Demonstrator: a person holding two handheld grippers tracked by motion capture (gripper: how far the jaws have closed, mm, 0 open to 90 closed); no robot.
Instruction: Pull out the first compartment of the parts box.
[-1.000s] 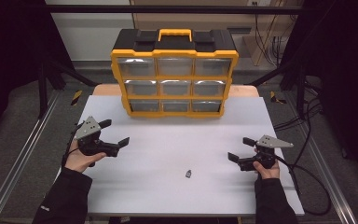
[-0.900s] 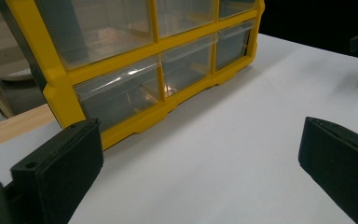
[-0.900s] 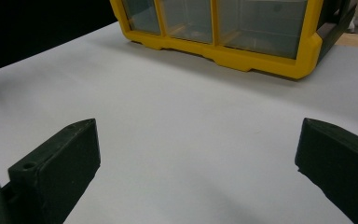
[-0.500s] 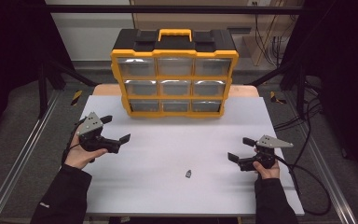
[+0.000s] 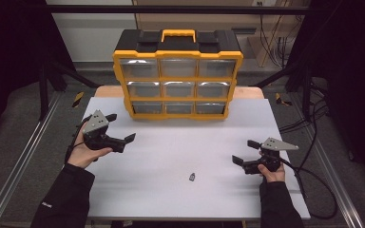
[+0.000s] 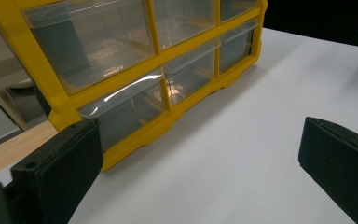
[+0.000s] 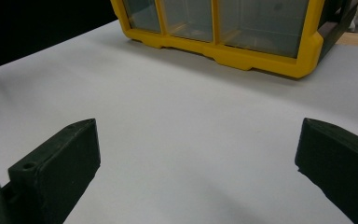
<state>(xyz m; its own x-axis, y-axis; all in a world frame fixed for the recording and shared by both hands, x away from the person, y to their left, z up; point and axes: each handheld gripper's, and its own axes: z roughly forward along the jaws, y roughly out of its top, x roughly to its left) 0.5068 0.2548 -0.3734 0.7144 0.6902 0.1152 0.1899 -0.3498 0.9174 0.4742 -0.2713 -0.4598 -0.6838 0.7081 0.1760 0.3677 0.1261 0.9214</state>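
In the high view the left gripper point(image 5: 122, 134) sits at the left middle of the frame, its jaws spread wide and holding nothing, pointed toward the lower left corner of the yellow drawer cabinet point(image 5: 177, 80). In the left gripper view those jaws stand far apart at the bottom corners, with bare white table point(image 6: 242, 154) between them and the cabinet's bottom row of clear drawers point(image 6: 121, 112) just beyond the left jaw, not touching it. The right gripper point(image 5: 246, 152) is at the right middle of the high view, jaws also wide and empty, hovering over the table point(image 5: 171, 156). In the right gripper view the cabinet point(image 7: 242, 51) lies across the top of the frame, well apart from the jaws. A small dark part point(image 5: 192, 177) lies alone on the white surface at lower centre of the high view, between the two grippers and nearer the right one. The cabinet's nine clear drawers are all shut; what is in them cannot be told.
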